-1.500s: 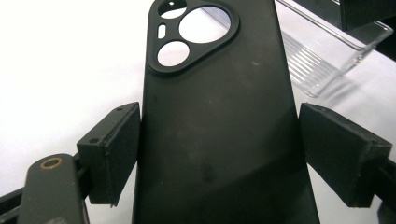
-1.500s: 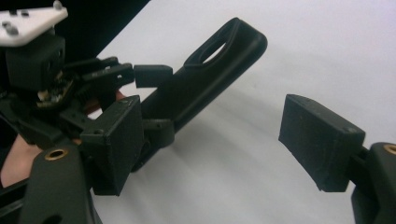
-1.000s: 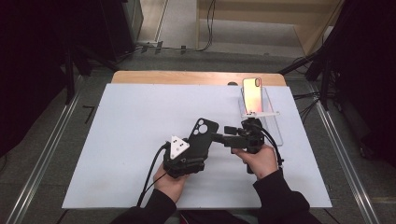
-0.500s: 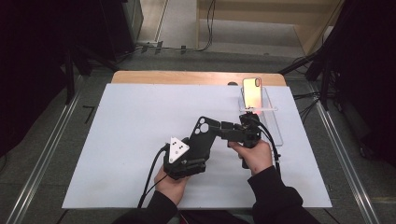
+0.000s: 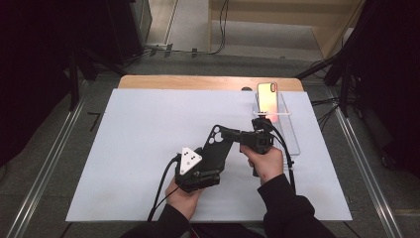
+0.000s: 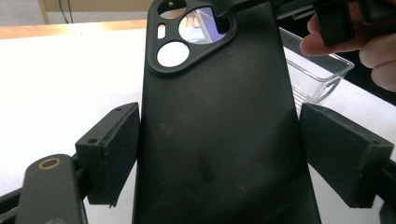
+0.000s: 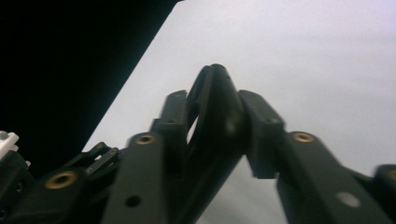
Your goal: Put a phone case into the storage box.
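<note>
The black phone case (image 5: 218, 148) was held above the white bench (image 5: 133, 148), the left claw (image 5: 200, 173) pinching its lower sides, the right claw (image 5: 236, 135) having just closed on its camera-end edge. The phone (image 5: 267, 97) in the clear stand (image 5: 289, 141) (probably its destination) awaited fitting. The right gripper view showed the case (image 7: 217, 121) edge-on between pads; the left gripper view showed its back (image 6: 219, 130).

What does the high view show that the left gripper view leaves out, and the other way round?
The high view takes in the whole white table, both forearms, the left gripper with its grey three-cornered plate, and a phone standing upright at the far end of the clear tray. The left gripper view shows, up close, the black phone case between that gripper's two pads, with its camera cut-outs. Both show the case, the tray, and the right gripper, whose jaws have just been closing, pinching the case's top end.
</note>
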